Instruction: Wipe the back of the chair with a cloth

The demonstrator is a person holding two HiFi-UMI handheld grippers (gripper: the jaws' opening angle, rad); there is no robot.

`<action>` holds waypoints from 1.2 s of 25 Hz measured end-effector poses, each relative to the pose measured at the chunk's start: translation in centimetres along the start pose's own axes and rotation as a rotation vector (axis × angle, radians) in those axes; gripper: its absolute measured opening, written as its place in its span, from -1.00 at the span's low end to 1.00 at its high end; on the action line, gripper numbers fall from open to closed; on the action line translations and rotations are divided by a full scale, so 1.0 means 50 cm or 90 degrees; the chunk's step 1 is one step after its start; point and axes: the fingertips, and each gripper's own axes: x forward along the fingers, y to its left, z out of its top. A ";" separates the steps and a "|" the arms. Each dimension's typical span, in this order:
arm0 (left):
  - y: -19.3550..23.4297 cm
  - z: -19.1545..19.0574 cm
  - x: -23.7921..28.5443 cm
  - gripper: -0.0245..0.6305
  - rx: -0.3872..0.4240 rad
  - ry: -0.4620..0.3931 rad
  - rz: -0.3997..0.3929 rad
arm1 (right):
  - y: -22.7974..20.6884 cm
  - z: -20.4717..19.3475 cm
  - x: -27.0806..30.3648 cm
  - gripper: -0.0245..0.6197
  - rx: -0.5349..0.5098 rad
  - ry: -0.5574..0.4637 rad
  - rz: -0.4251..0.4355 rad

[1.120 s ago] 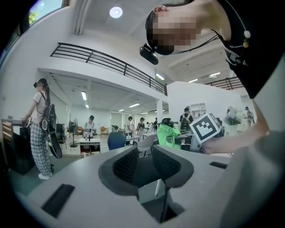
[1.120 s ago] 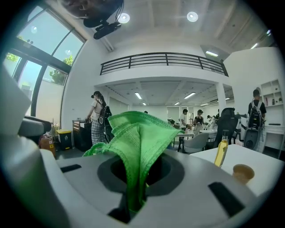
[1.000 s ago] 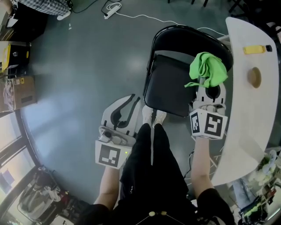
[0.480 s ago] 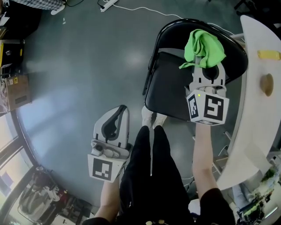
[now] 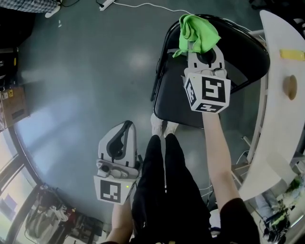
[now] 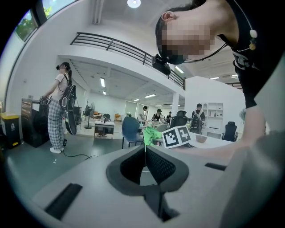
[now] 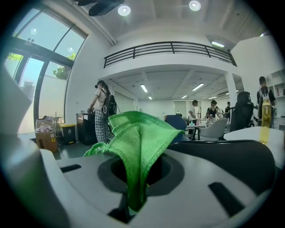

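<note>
A black folding chair stands on the grey floor ahead of me, its seat (image 5: 174,97) toward me and its curved back (image 5: 240,40) beyond. My right gripper (image 5: 199,45) is shut on a bunched green cloth (image 5: 196,29), which hangs over the left end of the chair back. In the right gripper view the cloth (image 7: 138,133) rises out of the jaws, and the back's black top rail (image 7: 222,160) lies just to the right. My left gripper (image 5: 126,127) hangs low beside my leg. Its jaws have just been closing and are shut with nothing between them (image 6: 145,156).
A white table (image 5: 281,124) runs along the right, close to the chair, with a yellow object (image 5: 291,54) and a round wooden piece (image 5: 289,86) on it. A power strip (image 5: 107,5) and a cable lie on the floor beyond. A cardboard box (image 5: 13,102) sits far left. Another person (image 6: 58,111) stands nearby.
My right gripper has carried the cloth leftward and farther out, from the chair's right side to the left end of its back. The left gripper's jaws went from open to shut, and it dropped lower.
</note>
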 end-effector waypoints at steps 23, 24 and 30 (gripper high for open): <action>-0.008 -0.022 0.015 -0.89 0.009 0.020 -0.022 | -0.094 -0.028 0.044 -0.79 -0.049 0.070 -0.081; -0.009 -0.021 0.016 -0.89 0.009 0.021 -0.025 | -0.098 -0.029 0.042 -0.79 -0.048 0.071 -0.084; -0.025 -0.019 0.037 -0.89 0.013 0.018 -0.040 | -0.136 -0.034 0.027 -0.79 -0.047 0.074 -0.100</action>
